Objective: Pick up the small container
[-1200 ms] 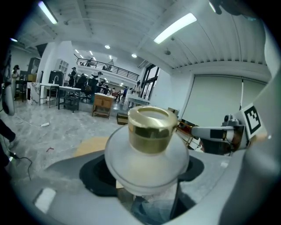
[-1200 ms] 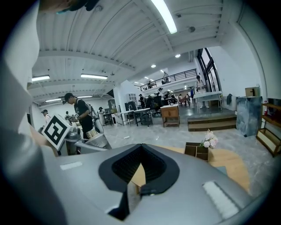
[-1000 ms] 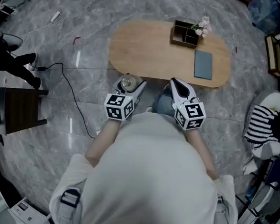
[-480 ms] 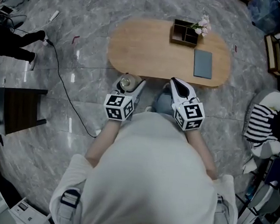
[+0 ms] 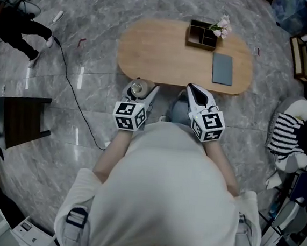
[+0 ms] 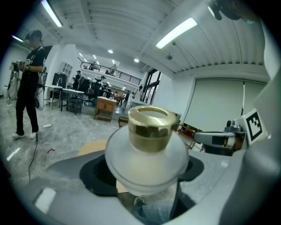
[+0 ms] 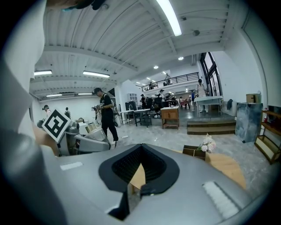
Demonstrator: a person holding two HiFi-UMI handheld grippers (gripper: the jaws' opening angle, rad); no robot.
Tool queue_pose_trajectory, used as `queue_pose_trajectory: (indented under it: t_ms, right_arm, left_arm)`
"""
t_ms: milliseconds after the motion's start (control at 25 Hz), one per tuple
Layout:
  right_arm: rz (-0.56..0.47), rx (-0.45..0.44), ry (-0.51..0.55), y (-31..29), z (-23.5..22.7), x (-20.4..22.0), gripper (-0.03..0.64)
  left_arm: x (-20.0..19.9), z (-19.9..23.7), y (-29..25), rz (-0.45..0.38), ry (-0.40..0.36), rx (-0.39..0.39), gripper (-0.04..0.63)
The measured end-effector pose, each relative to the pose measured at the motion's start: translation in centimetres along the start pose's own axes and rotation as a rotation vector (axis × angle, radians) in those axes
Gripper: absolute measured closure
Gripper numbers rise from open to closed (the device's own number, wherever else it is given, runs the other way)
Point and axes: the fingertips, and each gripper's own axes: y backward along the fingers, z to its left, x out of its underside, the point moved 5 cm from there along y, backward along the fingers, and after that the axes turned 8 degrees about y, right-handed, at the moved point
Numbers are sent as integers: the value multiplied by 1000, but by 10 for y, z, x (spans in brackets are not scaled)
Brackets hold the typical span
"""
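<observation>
Left gripper (image 5: 144,92) pinches the small container (image 6: 145,163), gold cap (image 6: 148,127) upward, lifted clear of the oval table (image 5: 160,55); right gripper (image 5: 195,94) hangs alongside, jaws pressed together, empty.

Site was a big open lab hall: strip lights (image 7: 169,17), mezzanine railing (image 7: 175,80), workbenches (image 7: 208,100), marble floor (image 5: 99,12), people (image 7: 105,115) standing about.

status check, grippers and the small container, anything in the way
Left gripper shut on small container, held upright. Right gripper shut, empty. Nothing blocking; table just ahead.
</observation>
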Motion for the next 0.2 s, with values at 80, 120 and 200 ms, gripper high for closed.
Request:
queue_pose_trajectory:
  t_ms: [80,120,200]
  right_arm:
    - [1,0,-2,-1,-1,1,620]
    - [1,0,-2,-2,-2,1,620]
    - [2,-1,-3,-4,-3,2,620]
  left_arm:
    - [-2,0,-2,-2,-1,0,239]
    - [-2,1,-3,-3,-1,1,239]
    - [-3,1,-5,-5,-2,1,239]
